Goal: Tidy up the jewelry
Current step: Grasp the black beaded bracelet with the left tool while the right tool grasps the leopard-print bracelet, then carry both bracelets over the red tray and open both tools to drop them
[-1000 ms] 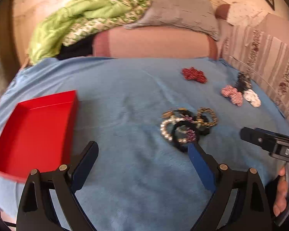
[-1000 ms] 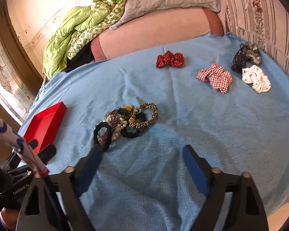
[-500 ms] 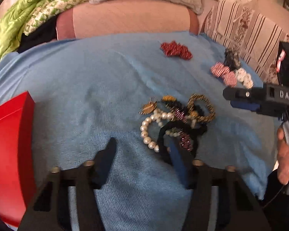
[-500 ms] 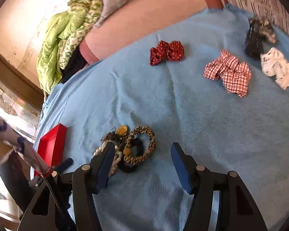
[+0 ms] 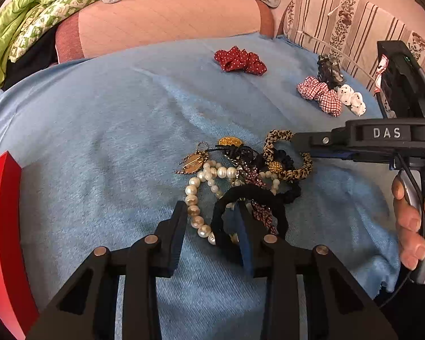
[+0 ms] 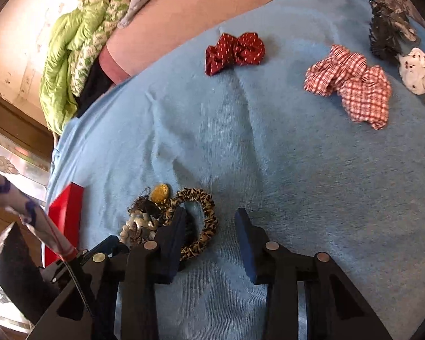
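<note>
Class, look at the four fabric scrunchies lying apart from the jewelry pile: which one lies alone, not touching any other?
The dark red dotted scrunchie. The red-checked scrunchie, white scrunchie and black scrunchie cluster together near the striped cushion.

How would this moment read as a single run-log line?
left gripper: closing around string of white pearls | right gripper: closing around leopard-print fabric hair tie
</note>
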`<state>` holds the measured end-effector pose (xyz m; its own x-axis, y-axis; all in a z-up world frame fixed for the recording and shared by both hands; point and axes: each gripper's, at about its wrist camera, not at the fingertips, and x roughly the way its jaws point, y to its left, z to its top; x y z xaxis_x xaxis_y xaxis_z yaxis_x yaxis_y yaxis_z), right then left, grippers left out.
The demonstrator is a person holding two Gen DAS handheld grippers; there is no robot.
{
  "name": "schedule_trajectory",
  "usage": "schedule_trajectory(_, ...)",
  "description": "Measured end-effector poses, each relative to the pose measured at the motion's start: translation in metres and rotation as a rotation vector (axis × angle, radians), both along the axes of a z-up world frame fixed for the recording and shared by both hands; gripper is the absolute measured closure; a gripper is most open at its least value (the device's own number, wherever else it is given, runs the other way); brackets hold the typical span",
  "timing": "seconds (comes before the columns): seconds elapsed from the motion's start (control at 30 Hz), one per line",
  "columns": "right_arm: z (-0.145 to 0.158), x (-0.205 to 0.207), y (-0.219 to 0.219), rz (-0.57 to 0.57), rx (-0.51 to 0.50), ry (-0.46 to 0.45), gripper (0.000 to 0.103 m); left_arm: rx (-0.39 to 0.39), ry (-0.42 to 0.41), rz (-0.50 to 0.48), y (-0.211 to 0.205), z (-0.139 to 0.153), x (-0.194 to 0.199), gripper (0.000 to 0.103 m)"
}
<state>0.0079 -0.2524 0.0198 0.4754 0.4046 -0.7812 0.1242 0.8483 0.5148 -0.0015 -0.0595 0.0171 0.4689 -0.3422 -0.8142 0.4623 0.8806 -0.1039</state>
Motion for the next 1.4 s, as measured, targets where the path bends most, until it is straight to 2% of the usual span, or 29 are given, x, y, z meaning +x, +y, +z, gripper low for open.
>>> schedule_trajectory(0.07,-0.003,0.004,0.005,0.010,-0.015,0.007,0.065,-0.013,0.005,0.008,0.000,-0.001,0.003,0.071)
schedule_trajectory(0.1,-0.003,0.005,0.006,0.013,-0.024,0.002,0.072,-0.018,0.001,0.006,-0.001,-0.001,0.003,0.075)
schedule_trajectory(0.13,-0.001,0.005,0.008,0.020,-0.036,-0.007,0.084,-0.021,-0.006,0.005,-0.001,-0.001,0.003,0.078)
schedule_trajectory(0.17,-0.001,0.005,0.010,0.026,-0.048,-0.013,0.089,-0.019,-0.015,0.001,-0.001,0.000,0.002,0.089)
schedule_trajectory(0.2,0.000,0.005,0.011,0.029,-0.062,-0.021,0.093,-0.017,-0.019,-0.001,-0.001,0.000,0.002,0.094)
schedule_trajectory(0.43,0.019,-0.006,0.003,0.000,-0.073,-0.128,0.093,-0.099,-0.059,0.005,0.012,0.018,-0.004,0.095)
schedule_trajectory(0.77,0.049,-0.024,0.006,0.004,-0.072,-0.298,0.093,-0.155,-0.103,0.069,0.039,0.039,-0.008,0.095)
schedule_trajectory(1.07,0.057,-0.031,0.009,0.026,-0.016,-0.342,0.093,-0.187,-0.154,0.107,0.063,0.061,-0.015,0.095)
schedule_trajectory(1.4,0.061,-0.035,0.028,0.067,-0.001,-0.357,0.093,-0.173,-0.158,0.204,0.095,0.061,-0.010,0.095)
